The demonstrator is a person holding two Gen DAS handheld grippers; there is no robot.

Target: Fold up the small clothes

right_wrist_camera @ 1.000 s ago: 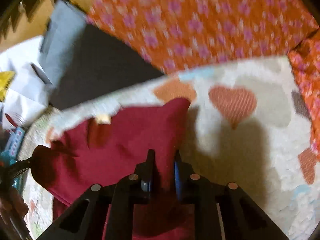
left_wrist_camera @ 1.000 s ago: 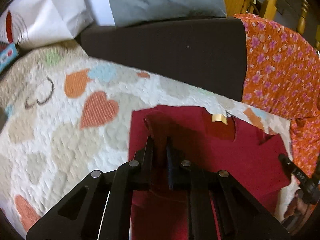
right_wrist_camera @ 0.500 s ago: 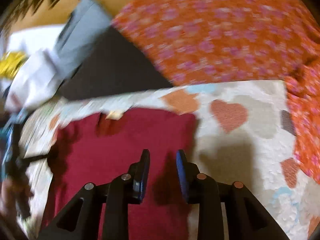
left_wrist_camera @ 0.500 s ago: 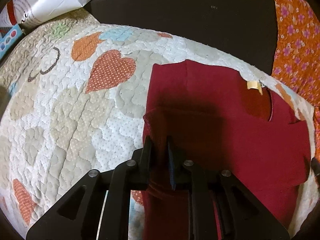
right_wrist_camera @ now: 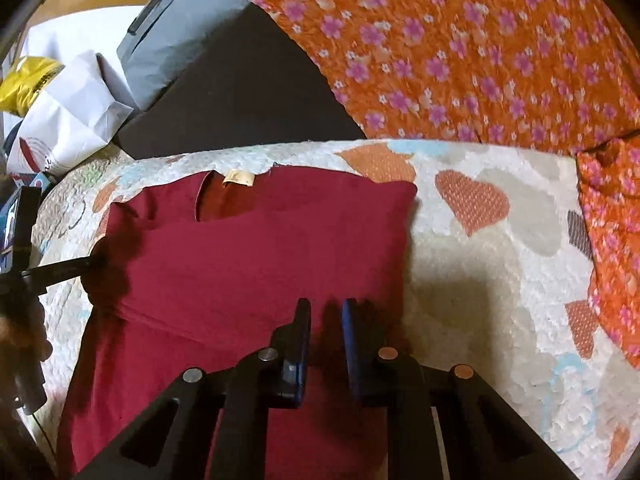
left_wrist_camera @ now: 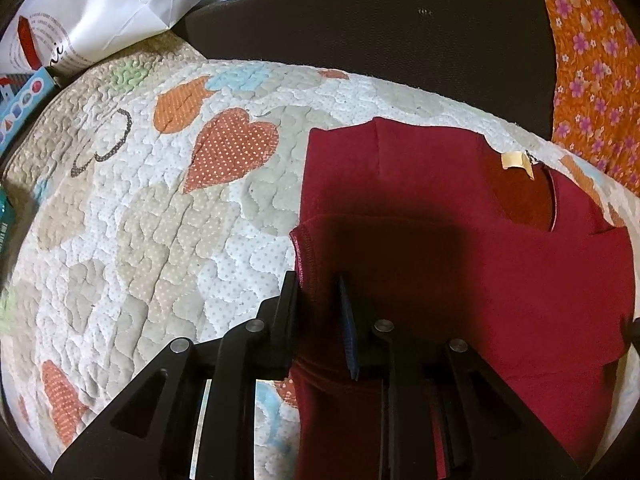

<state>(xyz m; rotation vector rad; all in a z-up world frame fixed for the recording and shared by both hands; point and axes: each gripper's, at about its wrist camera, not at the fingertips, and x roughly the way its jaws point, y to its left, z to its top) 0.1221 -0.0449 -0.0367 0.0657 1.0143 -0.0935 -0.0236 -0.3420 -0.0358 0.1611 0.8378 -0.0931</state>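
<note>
A small dark red shirt point(left_wrist_camera: 460, 220) with a pale neck label point(left_wrist_camera: 516, 160) lies on a heart-patterned quilt point(left_wrist_camera: 160, 220). Its lower part is folded up over the chest. My left gripper point(left_wrist_camera: 318, 280) is shut on the shirt's stitched hem at the left edge, low over the quilt. In the right wrist view the shirt point(right_wrist_camera: 248, 256) lies flat, and my right gripper point(right_wrist_camera: 326, 308) hovers open and empty over its right side. The left gripper's tip point(right_wrist_camera: 60, 270) shows at the shirt's left edge.
A dark cushion point(left_wrist_camera: 380, 28) lies behind the quilt. An orange flowered cloth point(right_wrist_camera: 460, 48) lies at the back right and along the right edge. White paper bags point(left_wrist_camera: 100, 12) and a blue box point(left_wrist_camera: 24, 100) sit at the back left, with a grey cushion point(right_wrist_camera: 180, 28).
Both grippers carried the shirt's lower edge up and laid it over the chest. The right gripper let go and opened. The left gripper lowered, still gripping the hem.
</note>
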